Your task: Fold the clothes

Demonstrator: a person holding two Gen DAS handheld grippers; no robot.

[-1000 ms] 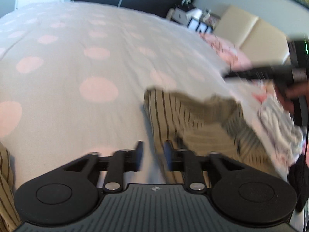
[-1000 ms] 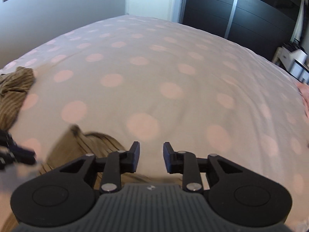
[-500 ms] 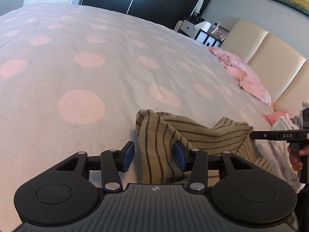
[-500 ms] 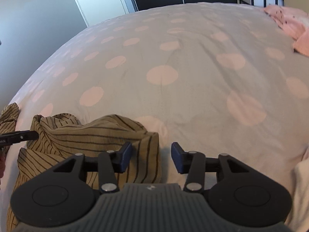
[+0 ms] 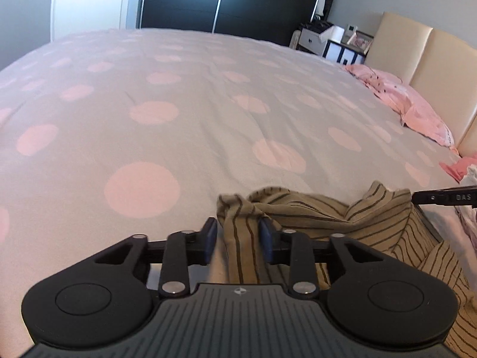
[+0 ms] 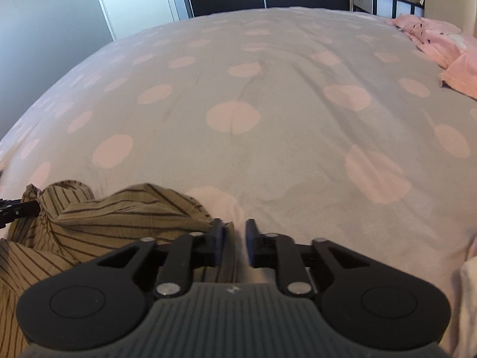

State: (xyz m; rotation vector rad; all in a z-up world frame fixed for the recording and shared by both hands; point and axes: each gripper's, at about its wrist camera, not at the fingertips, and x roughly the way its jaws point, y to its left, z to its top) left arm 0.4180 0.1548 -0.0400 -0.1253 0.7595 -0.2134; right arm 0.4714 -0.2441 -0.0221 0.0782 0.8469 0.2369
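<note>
Both grippers low over the bed (image 5: 179, 95), grey cover with pink dots.

Left gripper (image 5: 237, 240): jaws partly closed, just been narrowing, with a bunched fold of the tan striped garment (image 5: 328, 217) between them. The right-hand pad touches the cloth; the left-hand pad shows a thin gap, so I can't confirm a firm clamp.

Right gripper (image 6: 234, 243): jaws narrowed, just been closing, with a visible slot between the pads. The garment (image 6: 113, 211) edge sits at the left-hand pad, partly in the slot. Can't tell whether it's pinched.

Garment position: crumpled on the near edge of the bed. In the left view it's at 5 o'clock, from centre-bottom to the right edge. In the right view it's at 7–8 o'clock.

Writing: the right gripper's arm pokes into the left view at 3 o'clock, white letters "DAS" (image 5: 463, 197) readable, rest cut off.

Containers: white cubby unit (image 5: 342, 52) at 1 o'clock beyond the bed, dark compartments, contents too small to tell. Paper roll and a framed photo on top.

Pink bedding (image 5: 411, 104) bunched at 2–3 o'clock against the beige headboard (image 5: 423, 53).
</note>
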